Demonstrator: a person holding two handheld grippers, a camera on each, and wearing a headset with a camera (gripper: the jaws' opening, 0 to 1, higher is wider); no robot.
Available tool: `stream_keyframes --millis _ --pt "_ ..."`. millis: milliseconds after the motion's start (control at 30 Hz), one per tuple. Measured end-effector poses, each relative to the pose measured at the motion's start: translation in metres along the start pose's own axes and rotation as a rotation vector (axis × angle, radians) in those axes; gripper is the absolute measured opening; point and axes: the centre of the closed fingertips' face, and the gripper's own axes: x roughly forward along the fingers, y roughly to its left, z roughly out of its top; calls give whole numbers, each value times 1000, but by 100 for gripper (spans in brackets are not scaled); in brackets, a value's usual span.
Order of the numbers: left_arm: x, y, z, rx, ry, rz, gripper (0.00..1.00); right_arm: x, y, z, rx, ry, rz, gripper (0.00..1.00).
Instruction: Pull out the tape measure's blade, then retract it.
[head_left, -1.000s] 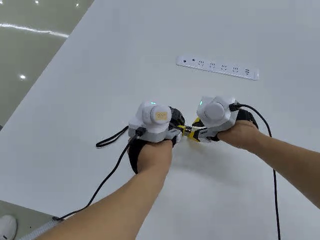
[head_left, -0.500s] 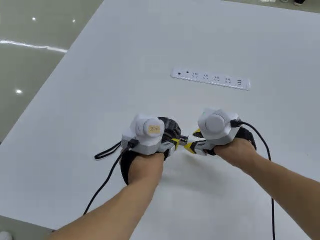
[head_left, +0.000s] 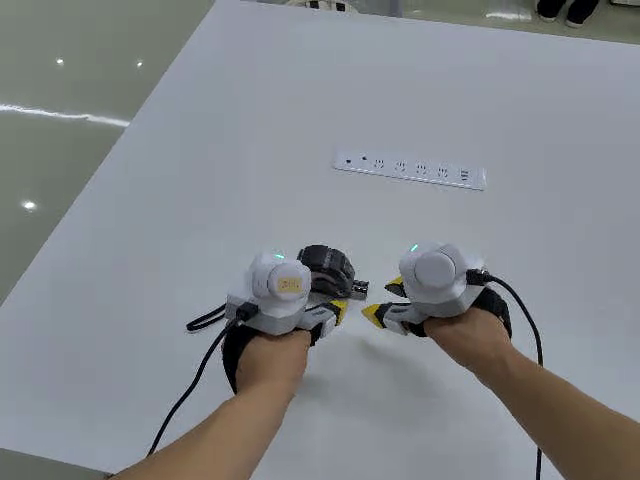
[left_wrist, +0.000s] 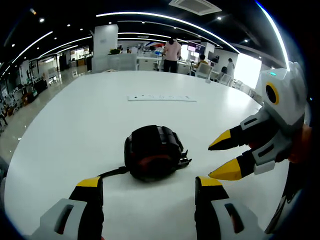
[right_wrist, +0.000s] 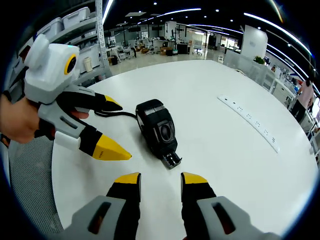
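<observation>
Black rubber-cased tape measure (right_wrist: 159, 131): lies on white tabletop (right_wrist: 225, 150) between the grippers, blade in. Likely dense, with a grippy case; pinch the metal end hook (right_wrist: 171, 160) and brace the case. Left gripper (left_wrist: 149, 185) and right gripper (right_wrist: 161, 179): jaws spread, empty.

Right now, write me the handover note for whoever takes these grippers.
Left hand-held gripper: open, holding nothing, just short of the tape measure.
Right hand-held gripper: open, empty, aimed at the blade hook.
The tape measure lies on the white table, free of both, with the power strip beyond it.
The blade is fully retracted. Whether a pull was already made cannot be told. If not, likely steady the tape measure, draw the hook out, then release.
</observation>
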Motion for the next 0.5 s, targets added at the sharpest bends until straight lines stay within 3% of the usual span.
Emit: stream_keyframes --millis 333,500 --pt "-22 1 -2 16 -20 1 73 -28 8 -3 44 -40 -46 34" --pt "-33 -2 1 49 -52 -5 72 -41 13 -9 65 -46 -67 35"
